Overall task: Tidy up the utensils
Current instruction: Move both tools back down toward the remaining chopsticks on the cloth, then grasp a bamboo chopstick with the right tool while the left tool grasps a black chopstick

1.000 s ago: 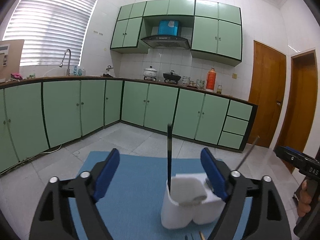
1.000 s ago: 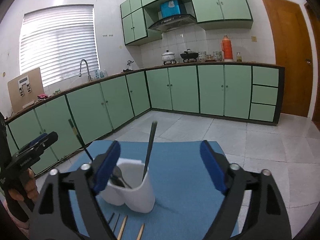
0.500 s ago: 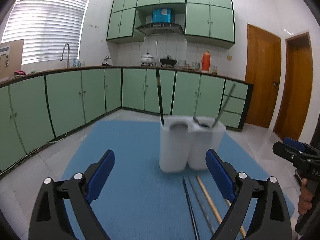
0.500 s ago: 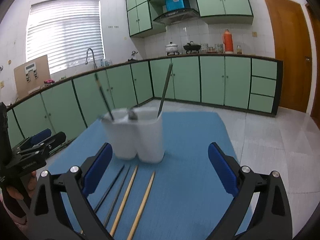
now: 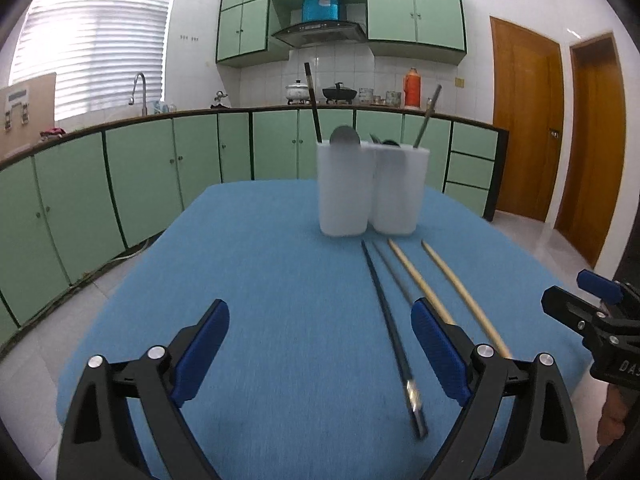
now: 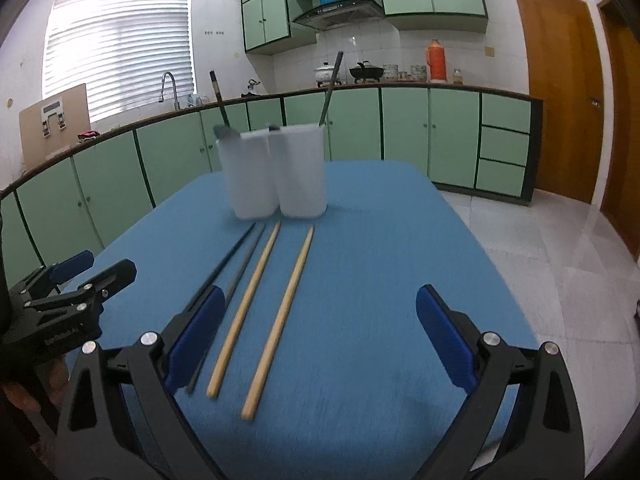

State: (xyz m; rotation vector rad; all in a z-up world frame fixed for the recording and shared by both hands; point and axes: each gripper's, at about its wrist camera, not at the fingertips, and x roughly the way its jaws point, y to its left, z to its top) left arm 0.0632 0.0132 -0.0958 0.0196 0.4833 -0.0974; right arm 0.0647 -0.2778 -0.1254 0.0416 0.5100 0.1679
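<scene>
Right wrist view counts four chopsticks, two dark chopsticks (image 6: 236, 258) and two wooden chopsticks (image 6: 280, 308), on the blue tabletop (image 6: 380, 264) before a white twin-cup holder (image 6: 276, 172) near its far edge. Both the left gripper (image 5: 320, 354) and right gripper (image 6: 316, 338) gape, empty. Green cabinets (image 6: 400, 128) line the room.
</scene>
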